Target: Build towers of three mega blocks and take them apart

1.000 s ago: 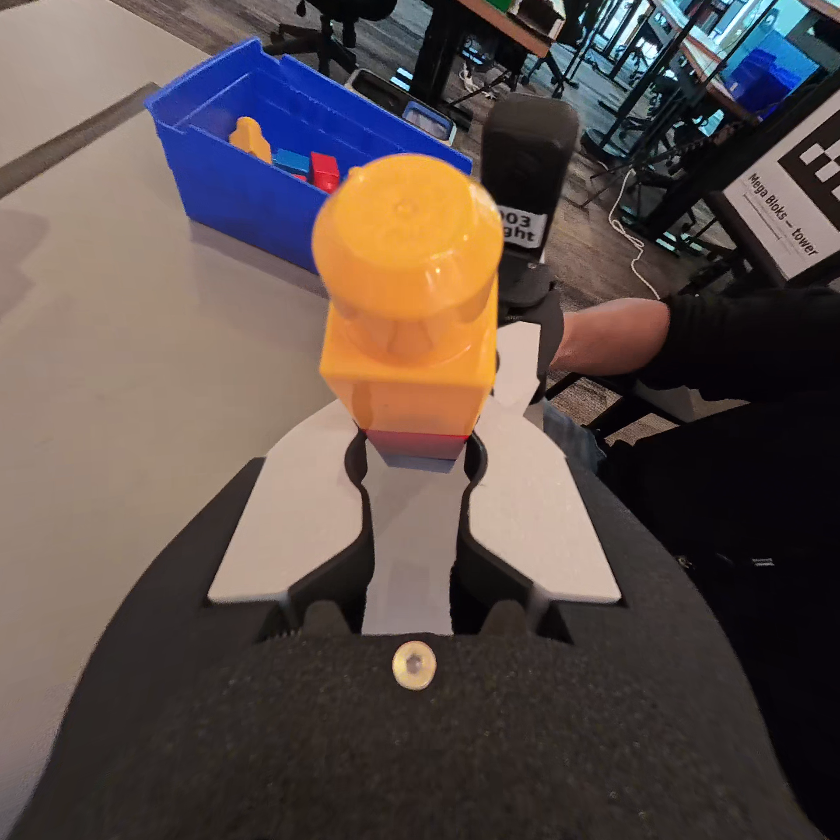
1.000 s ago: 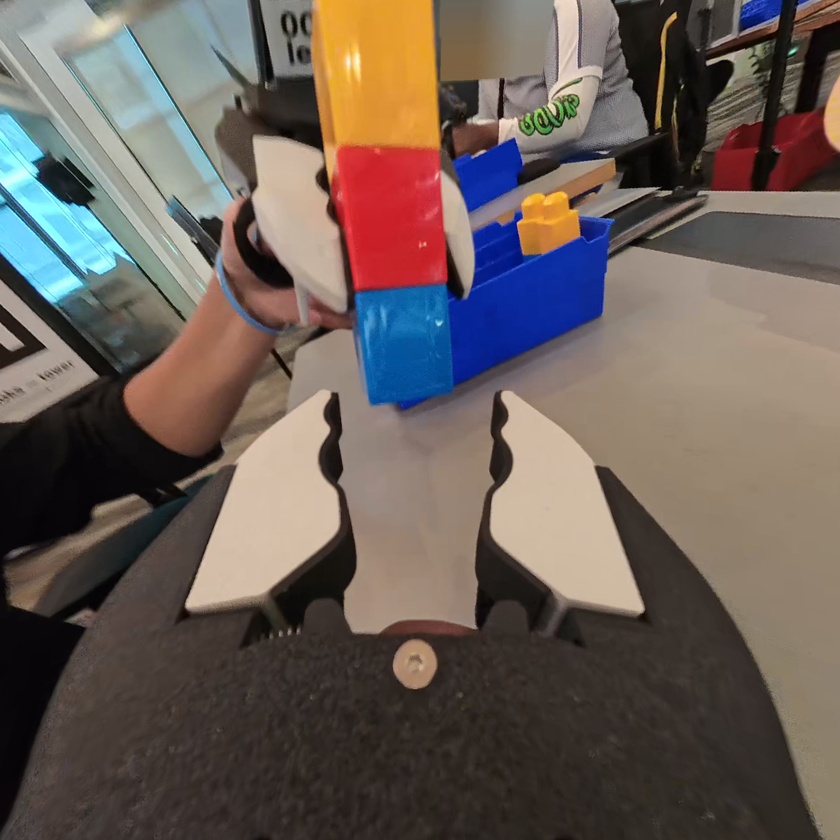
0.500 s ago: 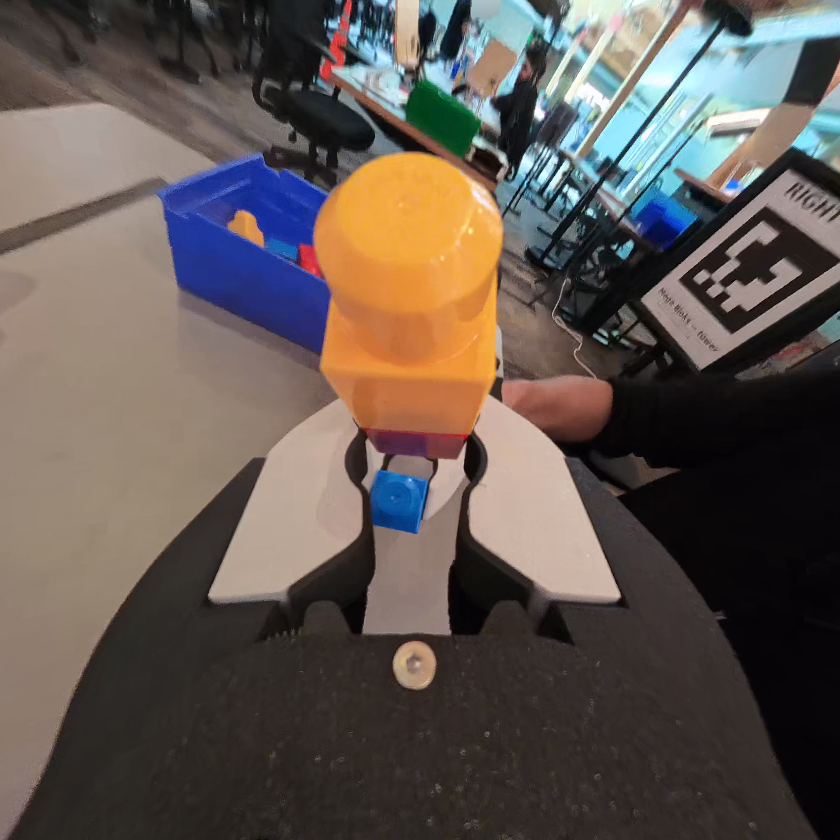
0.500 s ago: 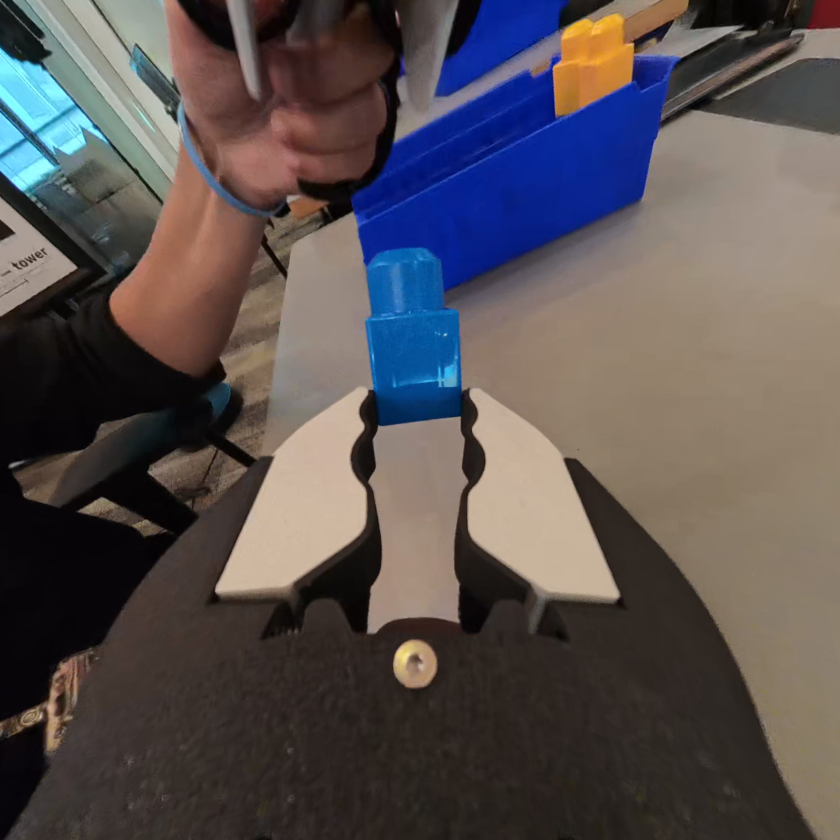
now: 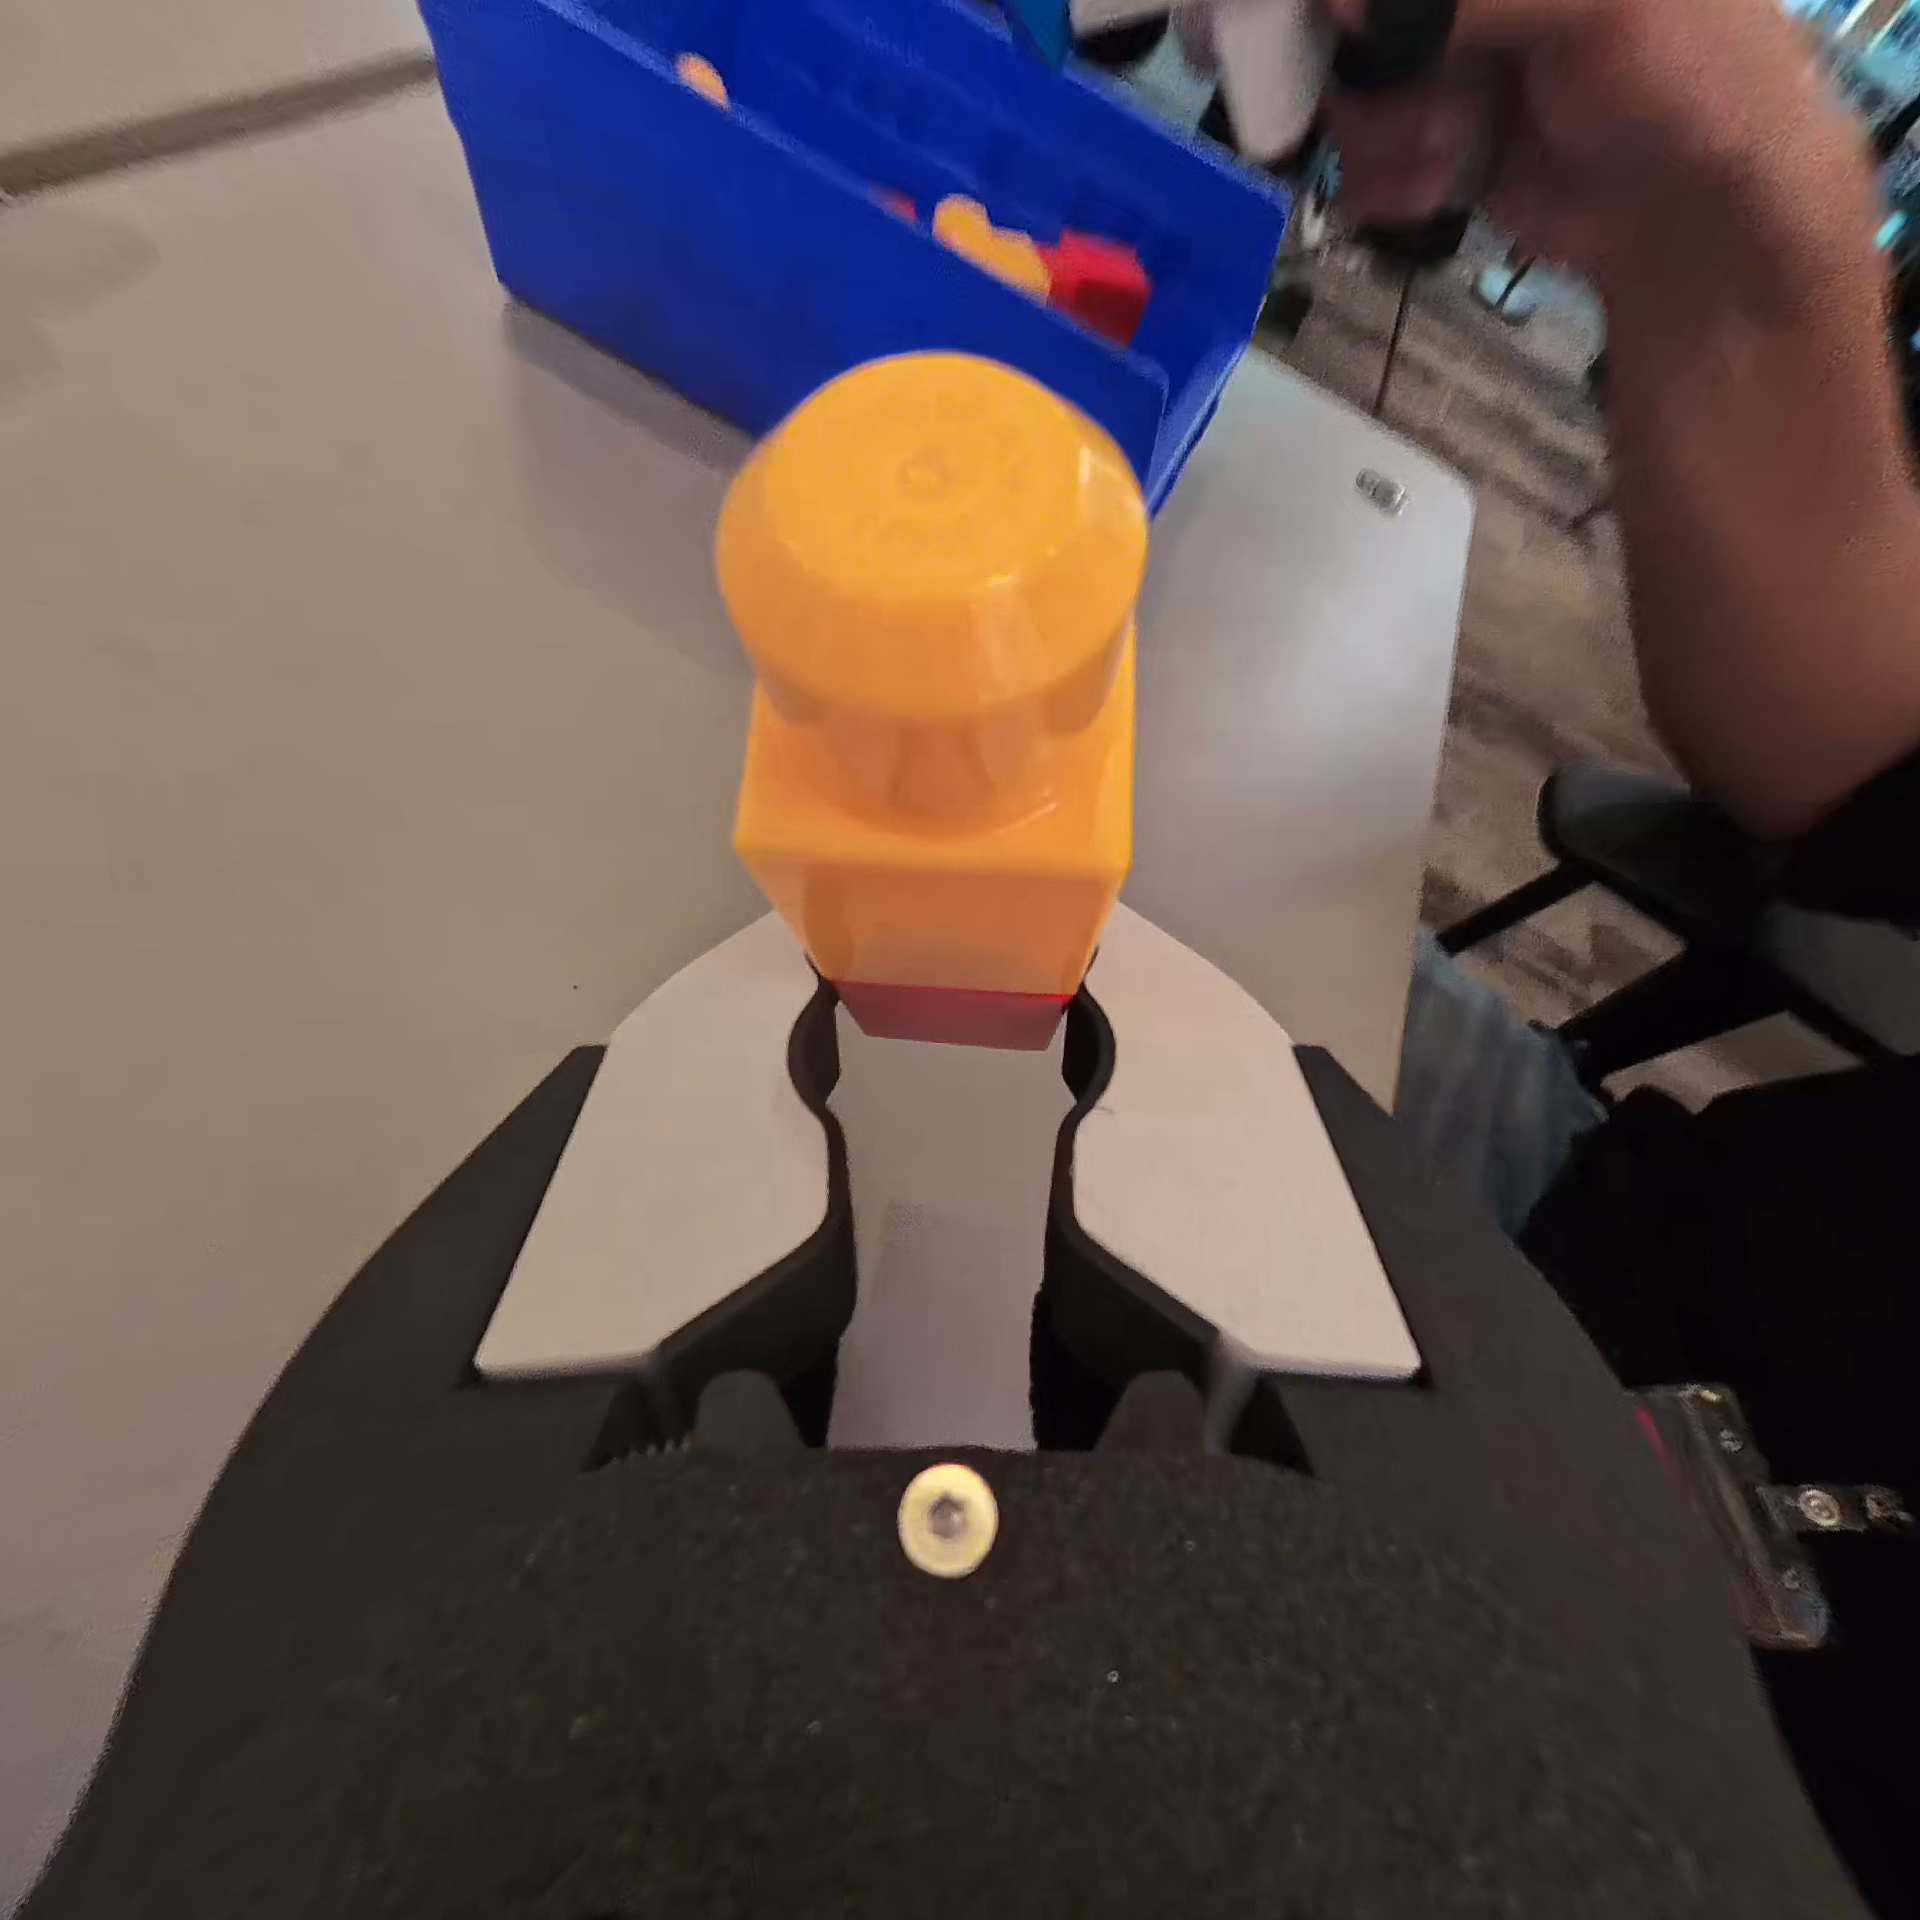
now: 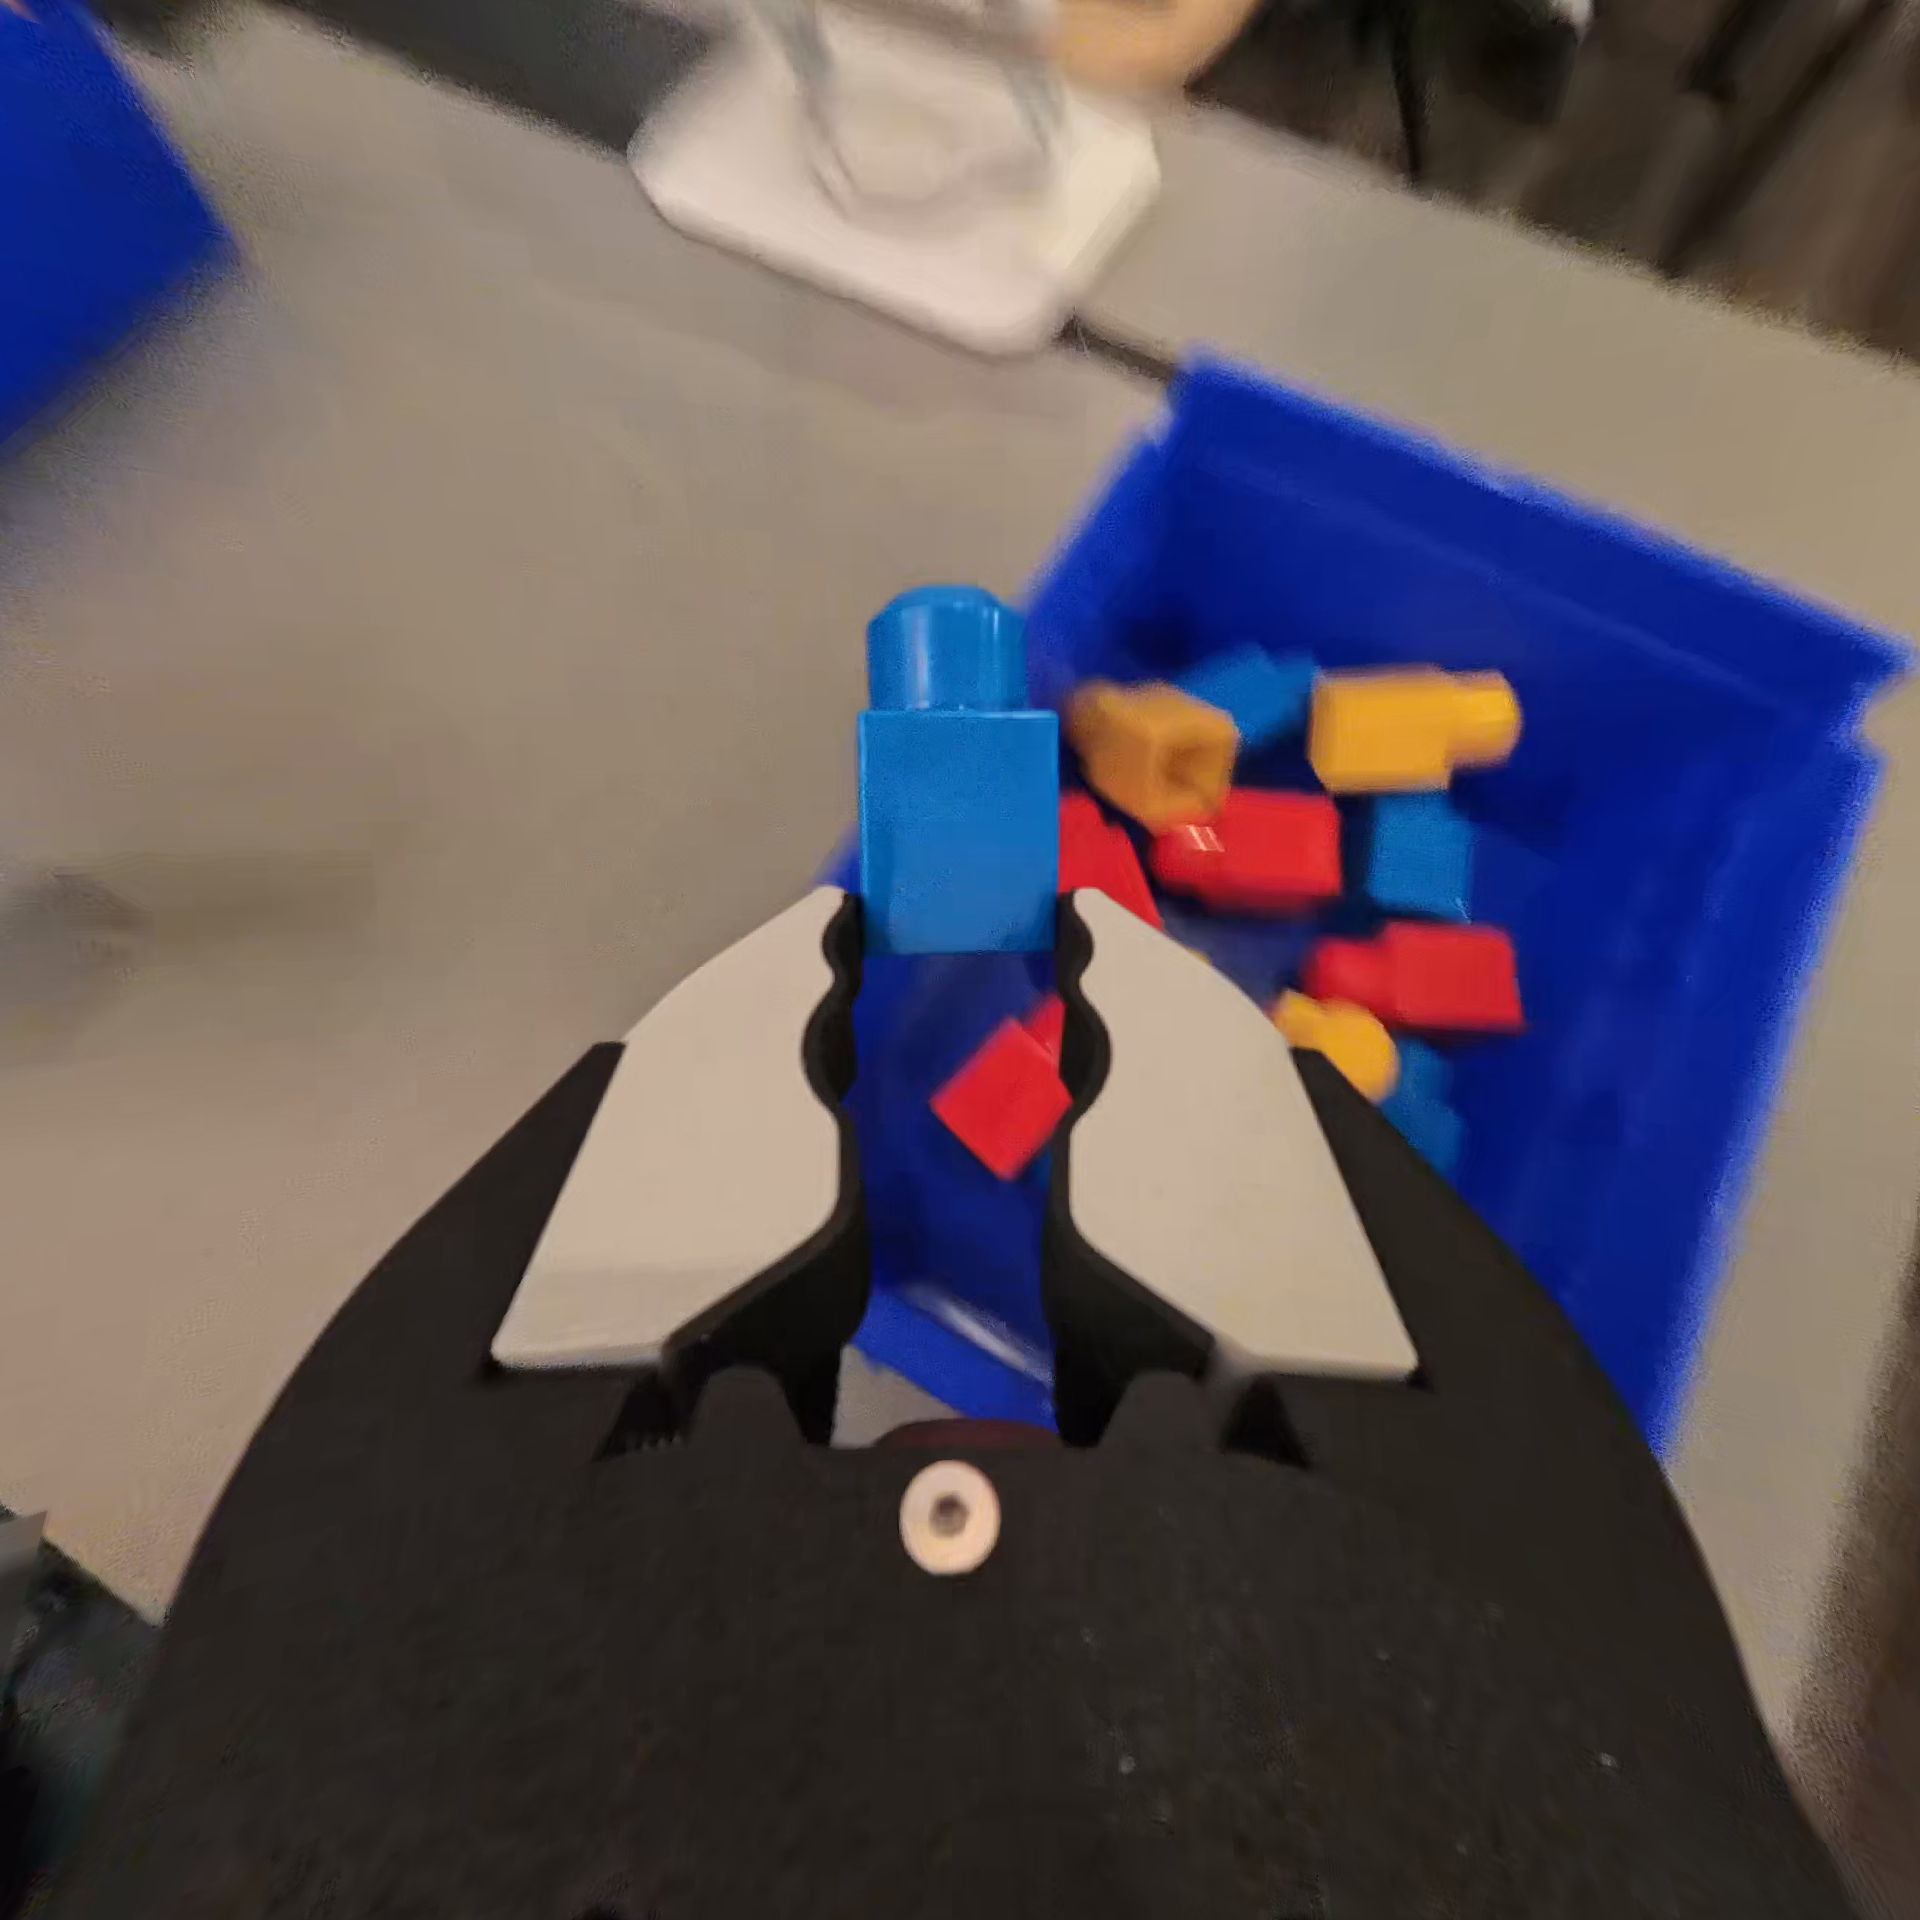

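Since half a second ago, the right tongs (image 6: 961,914) are no longer sitting low over the surface (image 6: 416,727) in front of the bin; they are now hanging over the near end of the blue bin (image 6: 1714,935), carrying the blue block (image 6: 956,842) with them. These tongs are clamped on the lower part of that blue block, which is standing upright between the tips with its stud pointing away from the camera. Below and to the right, loose red, orange and blue blocks (image 6: 1351,831) are lying jumbled inside the bin, and one red block is showing through the gap between the fingers.

Meanwhile the left tongs (image 5: 951,997) are gripping the red block (image 5: 951,1013), pressed against it from both sides, with the orange block (image 5: 925,748) stacked on top of it and its round stud facing the camera. Nothing is attached beneath the red block. This two-block stack is being held above the grey surface (image 5: 312,623), on the near side of the same blue bin (image 5: 727,239).

At the upper right of the left wrist view, the person's right hand (image 5: 1621,208) is appearing blurred, beside the far corner of the bin. A pale, blurred object (image 6: 904,187) is sitting farther back on the surface in the right wrist view.
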Demonstrator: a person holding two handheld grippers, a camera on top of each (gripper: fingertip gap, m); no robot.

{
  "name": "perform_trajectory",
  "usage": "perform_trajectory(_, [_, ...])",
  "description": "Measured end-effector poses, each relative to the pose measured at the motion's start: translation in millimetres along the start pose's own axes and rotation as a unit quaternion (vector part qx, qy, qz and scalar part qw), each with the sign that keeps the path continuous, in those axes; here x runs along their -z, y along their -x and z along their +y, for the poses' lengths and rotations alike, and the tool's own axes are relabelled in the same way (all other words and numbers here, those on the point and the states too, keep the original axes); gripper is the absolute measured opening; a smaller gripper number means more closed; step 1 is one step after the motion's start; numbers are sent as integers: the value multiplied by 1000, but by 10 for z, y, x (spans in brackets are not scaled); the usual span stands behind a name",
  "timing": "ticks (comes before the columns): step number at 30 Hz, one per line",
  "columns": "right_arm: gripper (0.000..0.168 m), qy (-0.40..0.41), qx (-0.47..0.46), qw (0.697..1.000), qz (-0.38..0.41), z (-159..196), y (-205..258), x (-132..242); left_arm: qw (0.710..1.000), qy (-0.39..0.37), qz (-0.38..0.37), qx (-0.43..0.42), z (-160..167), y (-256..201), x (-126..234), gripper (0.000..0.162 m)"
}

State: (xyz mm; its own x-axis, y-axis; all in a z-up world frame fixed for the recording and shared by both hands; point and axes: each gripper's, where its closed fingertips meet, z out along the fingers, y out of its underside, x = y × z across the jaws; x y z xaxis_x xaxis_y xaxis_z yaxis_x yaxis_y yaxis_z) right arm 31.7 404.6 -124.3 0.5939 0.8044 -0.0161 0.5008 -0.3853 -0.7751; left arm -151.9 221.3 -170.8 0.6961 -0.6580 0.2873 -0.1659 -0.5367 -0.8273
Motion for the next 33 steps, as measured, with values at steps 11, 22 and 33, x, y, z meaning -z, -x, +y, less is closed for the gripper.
perform_trajectory(11, [35,189,78,977,58,656,-249,-379,1000,24,19,-7,84,-85,-66,40])
perform_trajectory(22, [51,81,45,994,64,367,-450,-284,999,31,30,3,119,-86,-89,40])
perform_trajectory(33, [50,-235,66,944,-222,-758,996,789,998,30,49,2,130,-115,-83,40])
